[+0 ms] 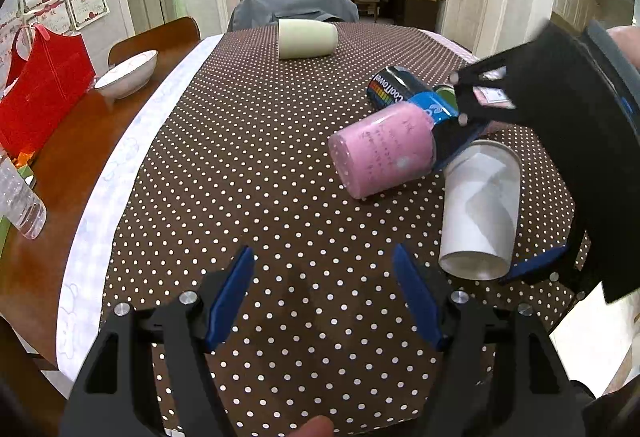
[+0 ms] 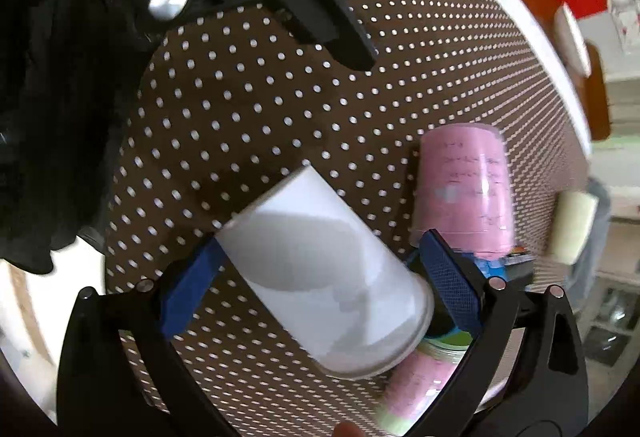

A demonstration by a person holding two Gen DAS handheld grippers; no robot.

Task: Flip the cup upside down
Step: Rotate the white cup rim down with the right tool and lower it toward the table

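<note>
A white paper cup [image 1: 482,209] lies tilted on the dotted tablecloth [image 1: 248,165] at the right; it also shows in the right wrist view [image 2: 324,277]. My right gripper [image 2: 316,287] straddles the cup, jaws open, blue pads [image 2: 450,283] at its sides. One pad seems to touch the cup's rim end; a firm grip is not evident. From the left wrist view the right gripper [image 1: 532,197] comes in from the right. My left gripper [image 1: 324,295] is open and empty above the cloth, in front of the cup.
A pink cup [image 1: 384,153] lies on its side by a blue CoolTowel can [image 1: 404,89]. A pale green cup [image 1: 306,37] lies at the far end. A white bowl [image 1: 128,73], red bag [image 1: 44,89] and plastic bottle [image 1: 20,201] sit on the wooden table at left.
</note>
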